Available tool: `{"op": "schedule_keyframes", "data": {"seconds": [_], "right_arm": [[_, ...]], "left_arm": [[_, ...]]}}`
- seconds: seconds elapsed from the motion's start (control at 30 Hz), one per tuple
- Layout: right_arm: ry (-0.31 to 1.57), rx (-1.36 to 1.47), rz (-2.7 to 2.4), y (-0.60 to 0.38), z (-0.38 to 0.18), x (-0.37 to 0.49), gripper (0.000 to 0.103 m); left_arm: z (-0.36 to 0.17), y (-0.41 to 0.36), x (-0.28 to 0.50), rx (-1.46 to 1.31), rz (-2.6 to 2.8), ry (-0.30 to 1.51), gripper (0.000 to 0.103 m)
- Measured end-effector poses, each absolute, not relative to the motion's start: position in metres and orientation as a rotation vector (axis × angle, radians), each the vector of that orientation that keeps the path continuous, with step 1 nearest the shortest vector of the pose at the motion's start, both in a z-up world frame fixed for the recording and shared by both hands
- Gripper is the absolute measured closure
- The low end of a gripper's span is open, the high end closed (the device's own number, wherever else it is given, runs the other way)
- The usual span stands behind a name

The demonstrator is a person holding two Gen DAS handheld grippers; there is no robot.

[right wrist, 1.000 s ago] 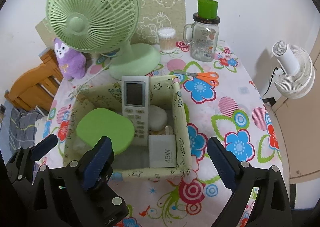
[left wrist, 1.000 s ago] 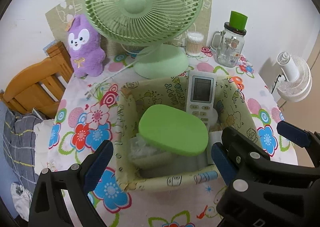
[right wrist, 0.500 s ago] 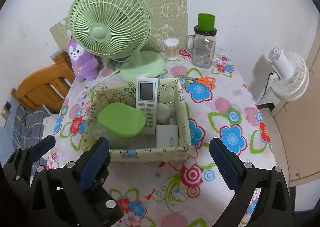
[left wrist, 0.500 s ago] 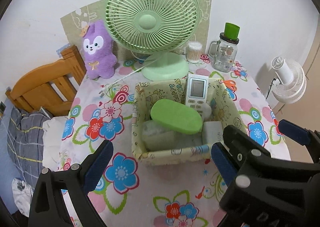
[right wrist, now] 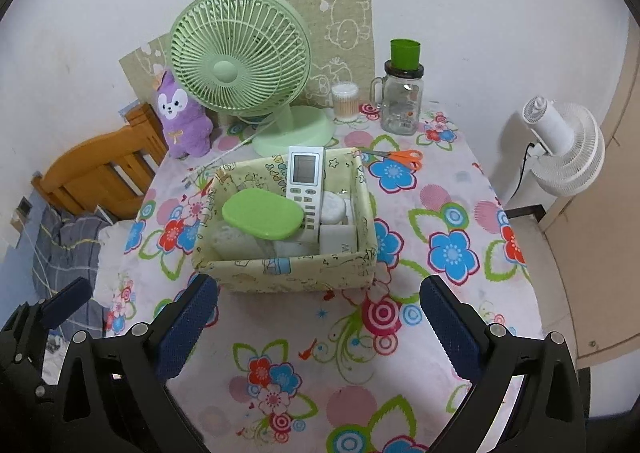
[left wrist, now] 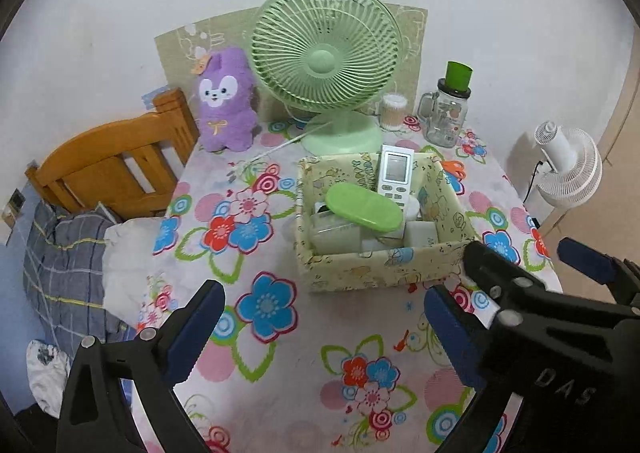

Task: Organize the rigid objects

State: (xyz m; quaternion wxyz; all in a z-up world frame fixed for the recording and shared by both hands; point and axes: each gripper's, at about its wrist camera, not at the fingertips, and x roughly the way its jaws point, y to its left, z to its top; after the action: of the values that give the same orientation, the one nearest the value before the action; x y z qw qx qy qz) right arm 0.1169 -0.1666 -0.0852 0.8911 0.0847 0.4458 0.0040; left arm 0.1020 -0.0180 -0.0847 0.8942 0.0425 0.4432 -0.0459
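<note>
A cream patterned fabric box (left wrist: 360,271) (right wrist: 288,273) stands mid-table. In it lie a green-lidded clear container (left wrist: 364,209) (right wrist: 262,214), a white remote (left wrist: 394,177) (right wrist: 306,185) leaning on the far wall, a white charger block (right wrist: 338,239) and a white round item (right wrist: 333,207). My left gripper (left wrist: 320,323) is open and empty, held back above the near table. My right gripper (right wrist: 318,317) is open and empty, in front of the box. The right gripper's body also shows at the lower right of the left wrist view.
A green desk fan (left wrist: 326,61), a purple plush (left wrist: 226,99), a cotton-swab jar (right wrist: 345,101) and a glass mug-jar with a green cup (right wrist: 402,101) stand at the back. Orange scissors (right wrist: 404,157) lie right of the box. A wooden chair (left wrist: 112,165) stands left, a white floor fan (right wrist: 560,149) right.
Both grippers have pulled back and up from the box, so it looks smaller and farther. The box contents have not moved. Both stay open.
</note>
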Motion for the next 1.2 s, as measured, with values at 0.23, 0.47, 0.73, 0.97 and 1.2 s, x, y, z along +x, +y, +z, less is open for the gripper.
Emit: {"op": "schedule_keyframes", "data": {"seconds": [0.23,0.47,0.73,0.97,1.2], "right_arm": [[0.893,0.18,0.003,-0.172,-0.062,0.097,0.001],[0.853,0.185,-0.012,-0.178,-0.035,0.08,0.001],[0.807,0.149,-0.018,-0.181,-0.005,0.058,0.001],[0.749,0.136,-0.031,-0.187,0.017,0.042,0.001],[0.707,0.15,-0.039,-0.193,0.033,0.029,0.001]], "left_arm": [[-0.06,-0.009,0.083,0.064,-0.078,0.92,0.002],[-0.035,-0.006,0.071,0.063,-0.062,0.879,0.001],[-0.012,-0.003,0.058,0.072,-0.059,0.841,0.0],[0.006,-0.002,0.046,0.075,-0.071,0.793,0.0],[0.024,-0.003,0.035,0.075,-0.08,0.742,0.0]]}}
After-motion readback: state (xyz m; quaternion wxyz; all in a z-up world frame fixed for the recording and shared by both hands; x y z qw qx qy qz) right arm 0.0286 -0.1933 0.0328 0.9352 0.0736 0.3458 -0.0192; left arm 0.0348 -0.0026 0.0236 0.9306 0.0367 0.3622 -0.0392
